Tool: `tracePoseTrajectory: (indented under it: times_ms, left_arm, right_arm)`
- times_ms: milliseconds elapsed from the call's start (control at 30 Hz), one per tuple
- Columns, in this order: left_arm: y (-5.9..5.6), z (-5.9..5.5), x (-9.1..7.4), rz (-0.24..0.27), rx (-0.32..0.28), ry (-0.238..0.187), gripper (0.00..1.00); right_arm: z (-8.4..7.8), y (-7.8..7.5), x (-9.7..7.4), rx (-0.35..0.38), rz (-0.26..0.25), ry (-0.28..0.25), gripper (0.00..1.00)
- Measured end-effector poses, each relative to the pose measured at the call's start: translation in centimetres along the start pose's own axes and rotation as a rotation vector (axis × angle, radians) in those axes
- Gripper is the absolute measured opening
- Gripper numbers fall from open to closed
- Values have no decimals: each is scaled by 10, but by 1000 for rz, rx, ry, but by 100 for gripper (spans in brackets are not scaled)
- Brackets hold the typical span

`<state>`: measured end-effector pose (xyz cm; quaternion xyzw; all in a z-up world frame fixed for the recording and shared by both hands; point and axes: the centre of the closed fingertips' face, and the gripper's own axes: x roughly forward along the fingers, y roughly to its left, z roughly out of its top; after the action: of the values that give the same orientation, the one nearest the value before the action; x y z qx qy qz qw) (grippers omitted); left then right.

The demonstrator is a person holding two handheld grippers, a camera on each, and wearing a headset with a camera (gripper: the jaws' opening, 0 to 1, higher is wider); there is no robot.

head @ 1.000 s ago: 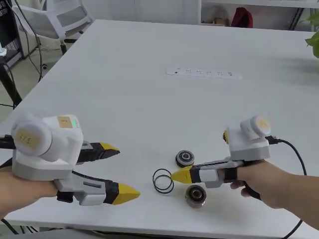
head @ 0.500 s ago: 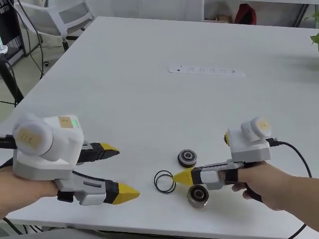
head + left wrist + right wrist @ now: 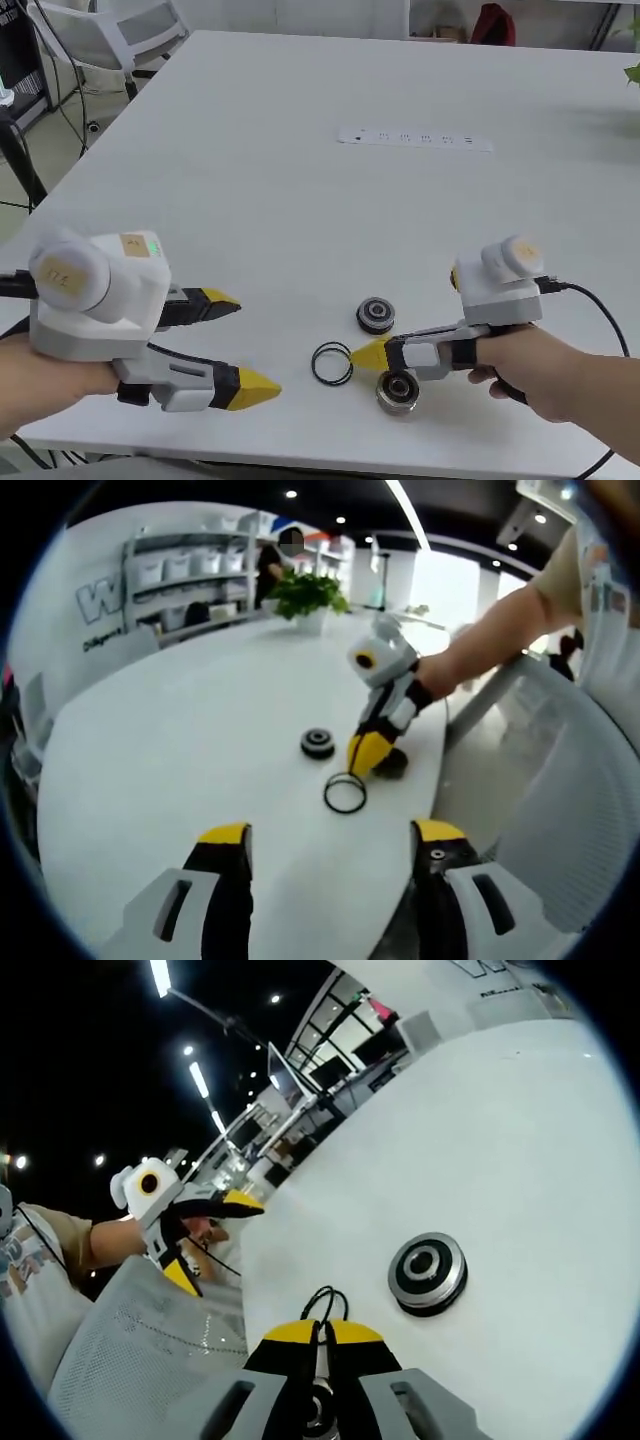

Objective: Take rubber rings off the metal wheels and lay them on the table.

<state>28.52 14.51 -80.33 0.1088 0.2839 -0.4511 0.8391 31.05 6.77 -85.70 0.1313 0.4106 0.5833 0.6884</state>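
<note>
Two thin black rubber rings [image 3: 332, 363] lie overlapped on the white table [image 3: 300, 200]. My right gripper [image 3: 356, 354] is shut on their right edge; in the right gripper view the rings [image 3: 322, 1303] loop out from between its closed yellow tips [image 3: 318, 1333]. One metal wheel [image 3: 376, 315] stands just beyond the rings, and a second wheel [image 3: 397, 390] sits under the right gripper's body. My left gripper [image 3: 240, 345] hovers open to the left, holding nothing. The left gripper view [image 3: 330, 835] shows the rings [image 3: 345, 793], the first wheel [image 3: 318, 743] and the right gripper [image 3: 368, 755].
A white power strip [image 3: 415, 140] lies further back on the table. The table's near edge runs right below both grippers. A chair [image 3: 120, 30] stands at the far left corner. A potted plant [image 3: 305, 595] sits at the table's far end.
</note>
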Motion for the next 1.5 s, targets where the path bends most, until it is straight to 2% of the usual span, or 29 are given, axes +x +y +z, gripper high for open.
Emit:
tracePoseTrajectory:
  times_ms: [400, 667, 900, 1100, 1333, 1500]
  left_arm:
    - [-2, -5, 0, -4, -5, 14, 65]
    - [-2, -3, 2, -11, 1, 18, 65]
    - [-1, 2, 5, -15, 10, 15, 65]
    - [0, 3, 8, -23, 19, 31, 70]
    - [4, 7, 13, -24, 24, 32, 71]
    - [7, 12, 18, -29, 29, 27, 71]
  right_arm:
    - [-3, -2, 0, -40, -32, 18, 9]
    - [-1, 1, -3, -59, -33, 22, 13]
    - [10, 8, -11, -81, -30, -16, 17]
    - [20, 12, -19, -111, -36, -52, 21]
    - [33, 15, -29, -188, -61, -90, 26]
    - [34, 11, -36, -237, -89, -90, 28]
